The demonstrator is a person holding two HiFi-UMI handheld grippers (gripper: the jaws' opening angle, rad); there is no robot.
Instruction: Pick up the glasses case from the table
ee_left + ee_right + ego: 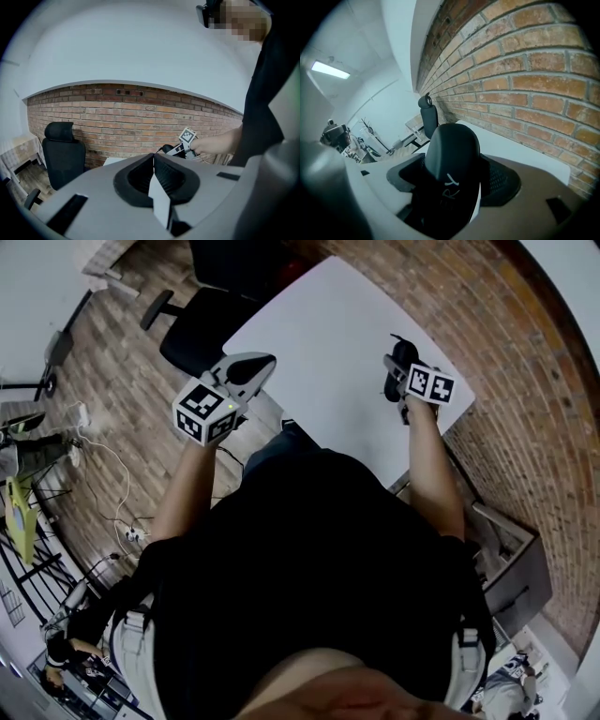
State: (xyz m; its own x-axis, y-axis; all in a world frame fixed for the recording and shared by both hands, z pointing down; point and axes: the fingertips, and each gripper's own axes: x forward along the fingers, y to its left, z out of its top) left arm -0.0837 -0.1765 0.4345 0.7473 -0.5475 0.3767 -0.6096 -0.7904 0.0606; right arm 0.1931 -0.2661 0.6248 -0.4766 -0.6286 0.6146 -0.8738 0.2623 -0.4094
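Lift step, looks done: right tool clamped wide on glasses case, above tabletop right edge. Left tool closed, empty. Next needs a firm, steady grip.

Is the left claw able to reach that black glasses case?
Probably yes: only open air separates the left claw and the glasses case, but the right claw grips it and the left jaws are shut.

Both your bare arms reach out in front of you, your left arm and your right arm. Your left gripper points a little down, and its two jaws are pressed together with nothing between them. Your right gripper points down too, and its jaws squeeze the black glasses case from both sides.
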